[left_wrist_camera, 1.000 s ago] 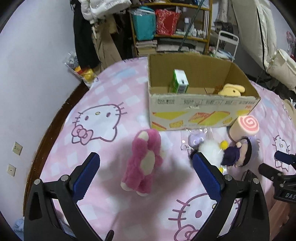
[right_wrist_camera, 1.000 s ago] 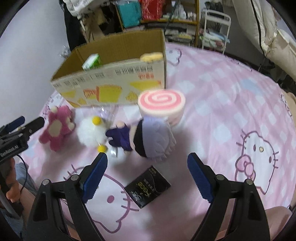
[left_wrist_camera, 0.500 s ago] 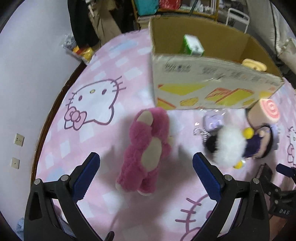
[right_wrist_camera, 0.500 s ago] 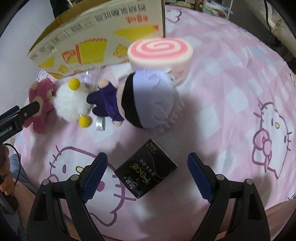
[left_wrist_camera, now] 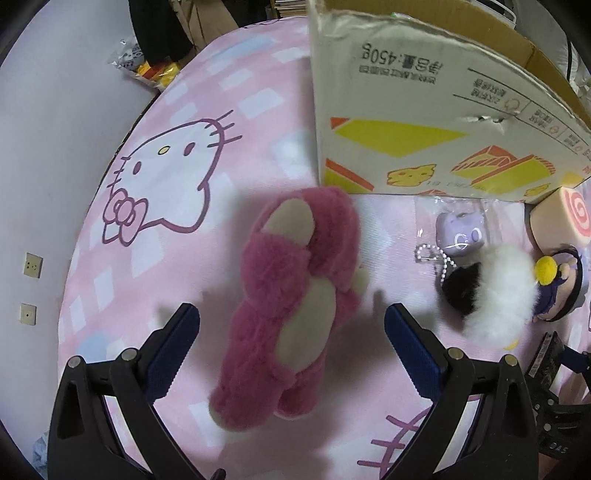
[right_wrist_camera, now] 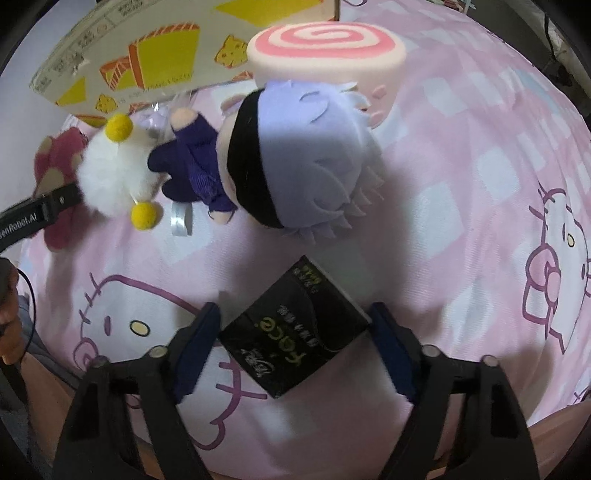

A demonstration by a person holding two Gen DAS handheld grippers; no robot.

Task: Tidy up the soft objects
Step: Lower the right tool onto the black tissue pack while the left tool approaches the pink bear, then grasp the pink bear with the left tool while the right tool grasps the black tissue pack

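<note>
A pale wall (left_wrist_camera: 55,122) with two sockets (left_wrist_camera: 32,265) edges the pink cat-print bedspread (left_wrist_camera: 177,177) — dark clothes (left_wrist_camera: 162,26) hang beyond, a bag (left_wrist_camera: 147,66) below.

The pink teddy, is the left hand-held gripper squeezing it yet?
Apart. The left wrist view shows the left hand-held gripper open, with pink blanket visible between each blue pad and the pink teddy.

left gripper (left_wrist_camera: 290,350) fingers spread wide, right gripper (right_wrist_camera: 295,349) apparently narrower

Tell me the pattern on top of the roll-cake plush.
A pink-and-cream spiral on the roll-cake plush, clearest in the right wrist view.
</note>
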